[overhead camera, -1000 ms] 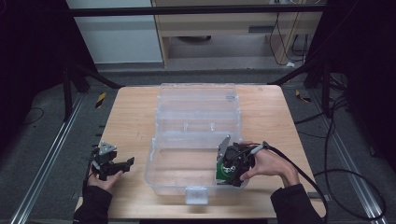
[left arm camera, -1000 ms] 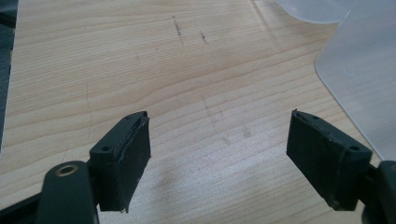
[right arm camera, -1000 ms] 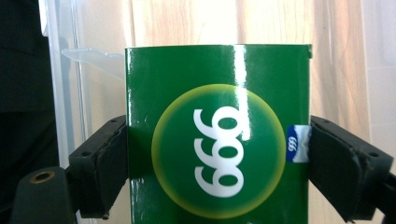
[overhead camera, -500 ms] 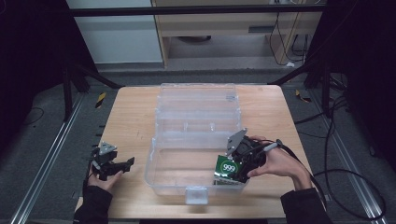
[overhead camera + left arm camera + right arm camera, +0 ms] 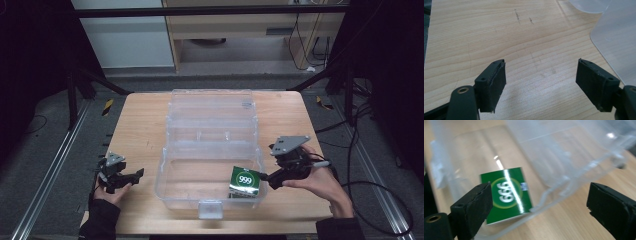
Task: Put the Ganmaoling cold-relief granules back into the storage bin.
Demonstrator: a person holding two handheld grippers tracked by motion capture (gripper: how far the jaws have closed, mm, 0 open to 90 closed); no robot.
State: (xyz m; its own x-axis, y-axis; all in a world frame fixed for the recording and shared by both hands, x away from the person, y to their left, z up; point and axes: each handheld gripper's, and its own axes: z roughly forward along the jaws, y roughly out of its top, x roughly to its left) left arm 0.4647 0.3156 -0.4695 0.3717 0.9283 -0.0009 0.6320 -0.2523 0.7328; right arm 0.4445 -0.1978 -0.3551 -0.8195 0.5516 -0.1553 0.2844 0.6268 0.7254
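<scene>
A small green box (image 5: 245,181) marked "999" leans inside the front right corner of the clear plastic case (image 5: 185,187). My right gripper (image 5: 272,171) hovers just outside the case's right wall, open and holding nothing. In the right gripper view the green box (image 5: 506,195) shows through the clear wall (image 5: 564,182), beyond the widely parted jaws of the right gripper (image 5: 540,197). My left gripper (image 5: 136,175) rests low over the table left of the case, open. In the left gripper view the left gripper (image 5: 540,75) has bare wood between its jaws.
The case's lid (image 5: 212,107) lies open toward the back, with a divided tray section behind the front well. A wooden table (image 5: 135,125) carries everything; its left side and front right are bare wood. Dark frame rails and cables surround the table.
The right gripper carried the green box into the case, let it go, and drew back to the right, outside the wall. The left gripper has stayed put.
</scene>
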